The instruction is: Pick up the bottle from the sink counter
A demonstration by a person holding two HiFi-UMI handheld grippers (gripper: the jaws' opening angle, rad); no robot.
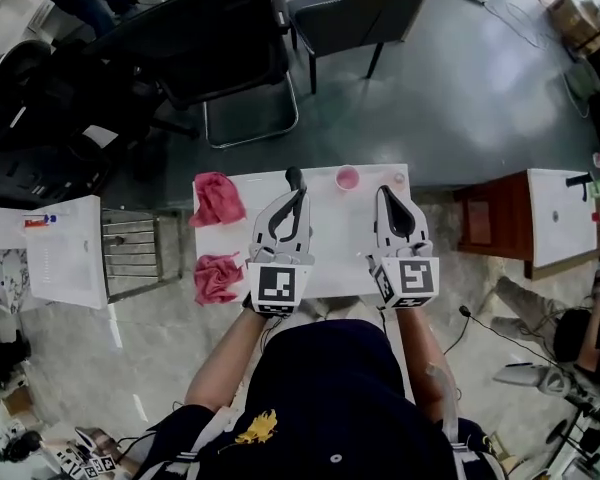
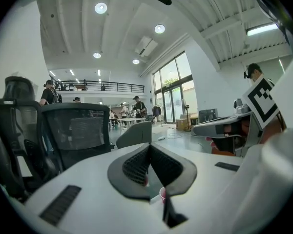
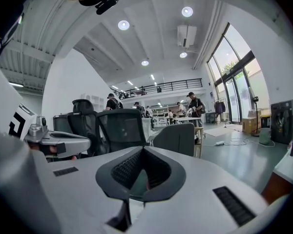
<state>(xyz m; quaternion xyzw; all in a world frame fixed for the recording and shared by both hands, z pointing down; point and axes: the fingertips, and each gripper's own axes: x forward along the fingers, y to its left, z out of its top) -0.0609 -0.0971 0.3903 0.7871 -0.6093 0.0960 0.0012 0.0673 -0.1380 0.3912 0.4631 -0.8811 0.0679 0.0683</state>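
Head view: white table (image 1: 330,223) bearing pink cloths (image 1: 217,198) at left edge and small pink vessel (image 1: 347,178) at far edge, between left gripper (image 1: 294,178) and right gripper (image 1: 384,191); probably the bottle, not certain. Both sets of jaws closed, empty. Judged light, rigid, smooth; best taken across the body.
Left gripper view: vessel (image 2: 162,194) glimpsed low, beneath closed jaws.
Right gripper view: jaws together on nothing; office chairs (image 3: 122,130) and glossy grey floor (image 3: 244,155) beyond.

The bench (image 1: 325,260) is white. The far cloth (image 1: 218,199), the near cloth (image 1: 216,278) and the small cup (image 1: 348,178) are pink. The left hand-held gripper (image 1: 294,180) and the right hand-held gripper (image 1: 386,194) are white and grey, with black-and-white square marks. The office chair (image 1: 220,38) is black.
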